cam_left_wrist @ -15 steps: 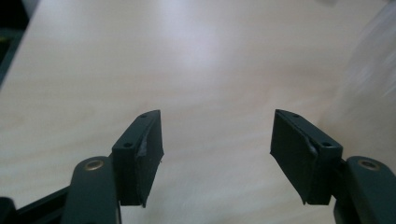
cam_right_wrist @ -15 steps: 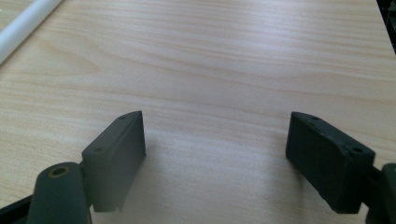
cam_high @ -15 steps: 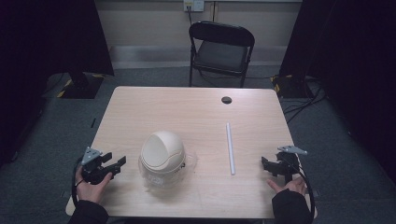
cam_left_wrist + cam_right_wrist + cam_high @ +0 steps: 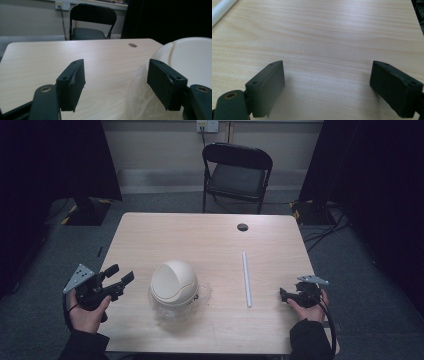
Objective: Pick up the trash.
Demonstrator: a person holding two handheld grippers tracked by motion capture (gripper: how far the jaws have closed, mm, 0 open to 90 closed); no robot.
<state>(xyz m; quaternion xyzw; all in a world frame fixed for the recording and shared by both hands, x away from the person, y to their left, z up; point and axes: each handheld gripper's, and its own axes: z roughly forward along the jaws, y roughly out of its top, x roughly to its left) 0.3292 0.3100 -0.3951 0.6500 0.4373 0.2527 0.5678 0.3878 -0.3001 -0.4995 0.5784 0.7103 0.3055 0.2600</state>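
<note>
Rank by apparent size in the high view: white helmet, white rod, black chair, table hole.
1. black chair, though it stands farther off
2. white helmet
3. white rod, long but thin
4. table hole

— What has shifted since half a second ago?
— The left claw (image 4: 119,274) has lifted slightly and tilted, its open jaws angled toward the white domed plastic helmet (image 4: 173,282).
— And the right claw (image 4: 285,294)?
— Barely moved.
</note>
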